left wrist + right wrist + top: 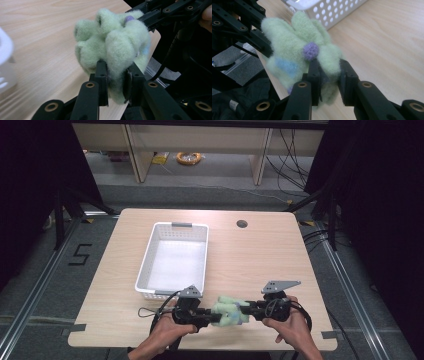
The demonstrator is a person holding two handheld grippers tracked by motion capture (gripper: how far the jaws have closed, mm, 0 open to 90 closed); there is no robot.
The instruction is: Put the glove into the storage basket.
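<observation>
Two grippers share one soft toy — a pale green fleecy plush with a small purple knob and a light blue patch — held between them just above the near edge of the table. The left gripper has its jaws pinched on a fold of fleece at one end, and the right gripper pinches the opposite end just below the purple knob.

Each bite looks shallow, taking only a pinch of pile rather than the body. If the hands pull apart or twist unevenly, the fleece could slide out of one pair of jaws, leaving the toy dangling from the other. Because it hangs close to the table's front edge, a dropped toy might well fall to the floor — not into the white perforated basket, which stands well apart toward the far left.
</observation>
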